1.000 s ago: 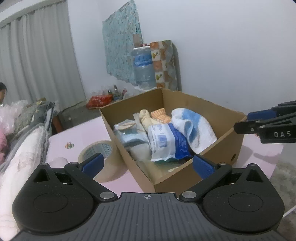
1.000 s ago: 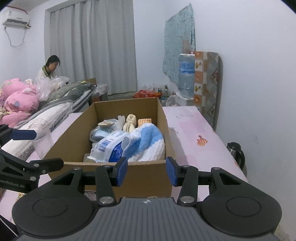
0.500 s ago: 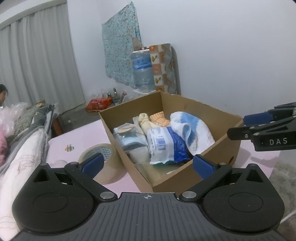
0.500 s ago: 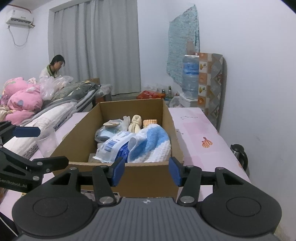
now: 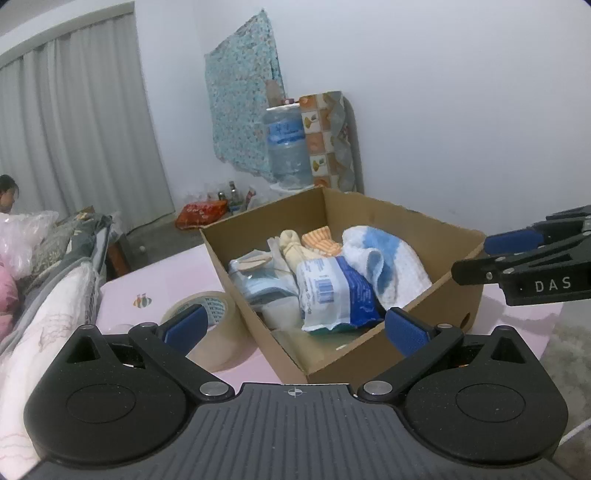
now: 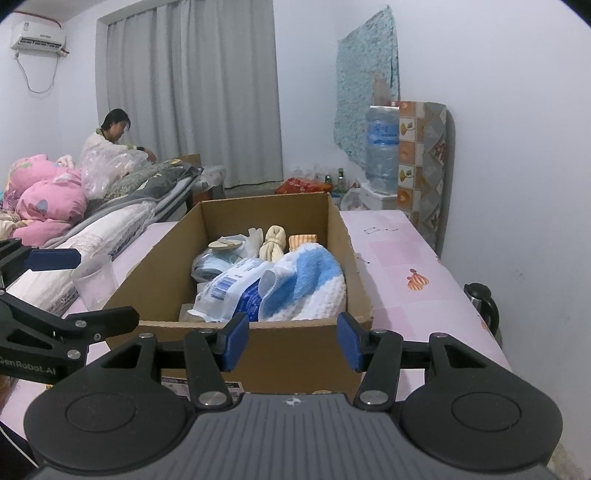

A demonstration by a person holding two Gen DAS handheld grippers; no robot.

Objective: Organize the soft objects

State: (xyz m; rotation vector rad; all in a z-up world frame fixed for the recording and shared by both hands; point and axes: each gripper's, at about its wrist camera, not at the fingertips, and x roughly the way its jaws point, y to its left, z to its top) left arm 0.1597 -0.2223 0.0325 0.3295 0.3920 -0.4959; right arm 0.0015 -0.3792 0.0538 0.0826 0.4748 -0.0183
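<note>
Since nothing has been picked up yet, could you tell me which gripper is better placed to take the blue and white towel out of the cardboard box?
Probably the right gripper: open, empty, with the blue and white towel just past its fingertips.

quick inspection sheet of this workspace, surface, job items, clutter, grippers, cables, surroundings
surface: pink table with small printed motifs, cardboard box standing on it.
job's things: in the box, blue-and-white towel, blue-and-white plastic pack, cream knotted cloth, orange striped cloth, face masks.
clutter: tape roll and clear plastic cup beside the box; kettle past the table's right edge.
grippers: left gripper open, right gripper open, both empty, short of the box.
cables: thin white line at the frame edge, unclear what.
surroundings: bed with bedding, a person seated there, grey curtain, water bottle, air conditioner.
</note>
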